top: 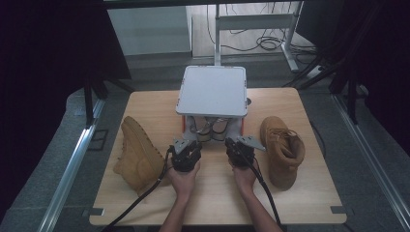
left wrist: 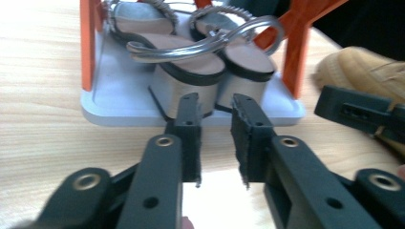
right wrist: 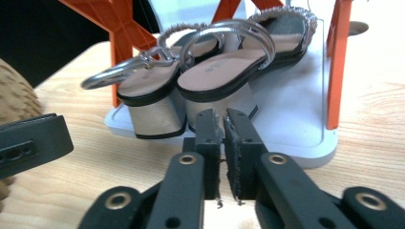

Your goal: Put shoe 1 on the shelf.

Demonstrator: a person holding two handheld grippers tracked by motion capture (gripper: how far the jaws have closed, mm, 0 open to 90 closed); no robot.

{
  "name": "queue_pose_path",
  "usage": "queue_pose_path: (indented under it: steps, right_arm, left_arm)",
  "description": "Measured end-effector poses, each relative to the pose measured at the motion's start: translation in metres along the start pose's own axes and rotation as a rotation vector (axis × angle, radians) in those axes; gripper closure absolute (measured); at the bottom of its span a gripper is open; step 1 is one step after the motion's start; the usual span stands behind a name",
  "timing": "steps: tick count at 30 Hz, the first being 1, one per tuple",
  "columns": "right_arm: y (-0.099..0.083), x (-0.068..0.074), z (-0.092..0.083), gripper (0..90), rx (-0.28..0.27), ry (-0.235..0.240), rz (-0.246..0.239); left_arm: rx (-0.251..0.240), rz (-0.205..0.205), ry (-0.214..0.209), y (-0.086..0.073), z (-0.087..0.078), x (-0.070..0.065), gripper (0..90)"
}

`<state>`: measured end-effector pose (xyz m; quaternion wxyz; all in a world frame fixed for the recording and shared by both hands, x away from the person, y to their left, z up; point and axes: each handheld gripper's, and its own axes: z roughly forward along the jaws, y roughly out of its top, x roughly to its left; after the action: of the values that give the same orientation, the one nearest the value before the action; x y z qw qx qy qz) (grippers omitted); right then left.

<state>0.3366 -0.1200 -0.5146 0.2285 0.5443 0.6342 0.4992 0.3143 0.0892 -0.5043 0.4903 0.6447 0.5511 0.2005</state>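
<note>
A pair of block-heeled sandals with silver straps (top: 208, 128) stands on the white lower shelf (left wrist: 119, 102) of a small rack with orange legs (left wrist: 87, 43). My left gripper (left wrist: 215, 102) points at the heels (left wrist: 186, 90) from just in front of the shelf. It is open, with nothing between the pads. My right gripper (right wrist: 222, 117) faces the heel of the nearer sandal (right wrist: 224, 71), its pads a narrow slit apart and holding nothing. In the high view both grippers, left (top: 187, 142) and right (top: 239, 142), sit side by side before the rack.
A tan boot (top: 138, 154) lies on its side at the table's left. Its mate (top: 283, 150) stands at the right. The rack's white top plate (top: 212, 89) overhangs the sandals. The wooden table (top: 145, 104) ends close behind the rack. Cables trail back from both grippers.
</note>
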Motion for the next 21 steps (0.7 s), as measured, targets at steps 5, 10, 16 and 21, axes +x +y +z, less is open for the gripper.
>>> queue_pose_path:
  steps: [5, 10, 16, 21]
  right_arm:
    - [-0.002, -0.002, -0.015, 71.3, -0.008, 0.069, 0.013]
    - [-0.005, -0.001, -0.029, 65.4, -0.006, 0.101, -0.026]
    - [-0.008, -0.002, -0.042, 61.3, 0.02, 0.125, -0.04]
    - [-0.013, -0.003, -0.049, 58.9, 0.055, 0.137, -0.067]
  left_arm:
    - [0.035, 0.024, -0.062, -0.002, -0.014, -0.004, 60.0]
    - [0.052, 0.039, -0.088, 0.0, -0.026, -0.003, 52.2]
    - [0.074, 0.065, -0.116, -0.009, -0.036, -0.003, 44.2]
    - [0.086, 0.108, -0.139, -0.013, -0.044, -0.001, 39.2]
